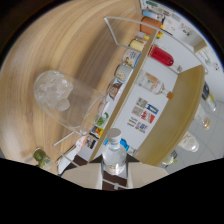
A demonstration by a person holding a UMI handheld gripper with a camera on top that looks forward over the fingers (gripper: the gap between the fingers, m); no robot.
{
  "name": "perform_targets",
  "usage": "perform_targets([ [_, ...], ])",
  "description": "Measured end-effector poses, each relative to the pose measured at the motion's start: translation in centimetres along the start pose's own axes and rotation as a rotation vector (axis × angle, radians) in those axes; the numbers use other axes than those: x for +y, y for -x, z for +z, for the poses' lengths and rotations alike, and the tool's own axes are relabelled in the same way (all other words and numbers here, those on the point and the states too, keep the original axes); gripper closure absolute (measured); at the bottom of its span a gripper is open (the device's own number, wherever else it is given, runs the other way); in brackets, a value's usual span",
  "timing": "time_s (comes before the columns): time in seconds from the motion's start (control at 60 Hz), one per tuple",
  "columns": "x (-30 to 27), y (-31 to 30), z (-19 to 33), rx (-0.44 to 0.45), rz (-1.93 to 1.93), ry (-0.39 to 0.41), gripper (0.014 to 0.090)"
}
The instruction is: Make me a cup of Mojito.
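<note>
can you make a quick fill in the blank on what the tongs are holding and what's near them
1. The tongs are shut on a clear ____ with a grey cap.
2. Just beyond the tongs, a clear glass on the wooden table is filled with ____.
3. The glass looks ____ in this view, not upright.
4. A ____ container lies on the white surface beyond the table edge.

Missing words: bottle; ice; tilted; red
</note>
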Motion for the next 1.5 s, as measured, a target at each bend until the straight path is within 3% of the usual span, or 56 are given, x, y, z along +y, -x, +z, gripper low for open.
perform_targets([
  [0.15, -0.4, 0.6, 0.0, -0.013, -0.098, -0.013, 0.0709],
  [0.317, 0.3, 0.5, -0.5, -0.046, 0.054, -0.007, 0.0710],
  [0.533, 2.2, -2.7, -1.1, -0.100, 0.792, -0.059, 0.0705],
  [0.65, 3.1, -3.3, -1.4, -0.154, 1.232, -0.126, 0.0705],
  [0.867, 2.2, 1.5, -0.7, -0.341, 1.813, -0.163, 0.0705],
  [1.217, -4.1, 13.2, 1.0, -0.603, 1.948, -0.080, 0.0709],
  [1.5, -5.5, 17.3, 0.6, -0.671, 1.924, -0.027, 0.0708],
])
